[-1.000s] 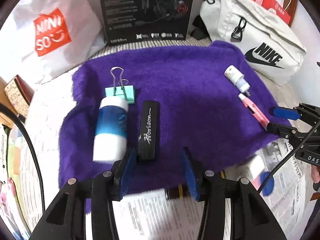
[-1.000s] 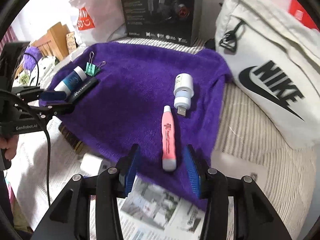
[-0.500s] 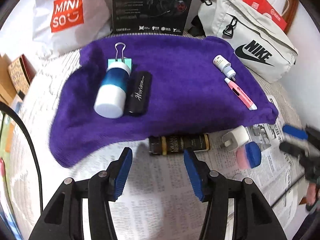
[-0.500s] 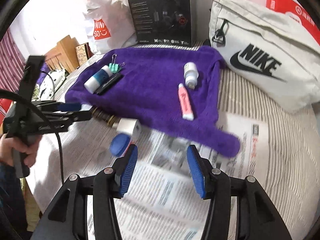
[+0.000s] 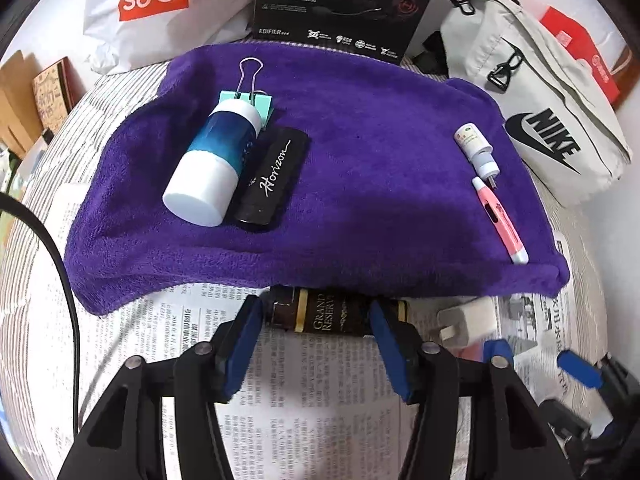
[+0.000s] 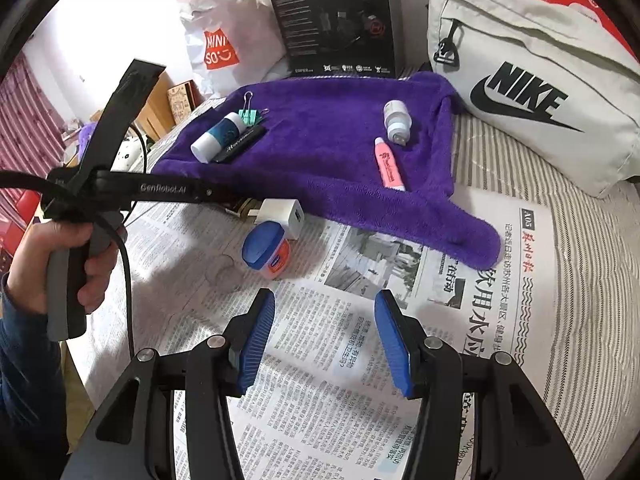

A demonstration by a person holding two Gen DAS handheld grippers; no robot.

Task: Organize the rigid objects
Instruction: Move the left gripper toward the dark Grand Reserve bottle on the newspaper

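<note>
From my left wrist, my left gripper [image 5: 316, 320] straddled the dark Grand Reserve bottle [image 5: 336, 314] lying on the newspaper [image 5: 192, 320] at the purple towel [image 5: 360, 160] edge; my fingers were widening, pads not pressing it, I judged to fit its length. 5 items sat paired on the towel. From my right wrist, my right gripper [image 6: 325, 328] hung released and empty over newspaper, short of the blue-lidded jar [image 6: 266, 250] and white charger [image 6: 282, 212], probably my next picks.

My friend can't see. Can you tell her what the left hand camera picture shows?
The left tongs, opening, reach over newspaper toward a dark bottle lying at a purple towel's edge. The towel holds small items.
</note>
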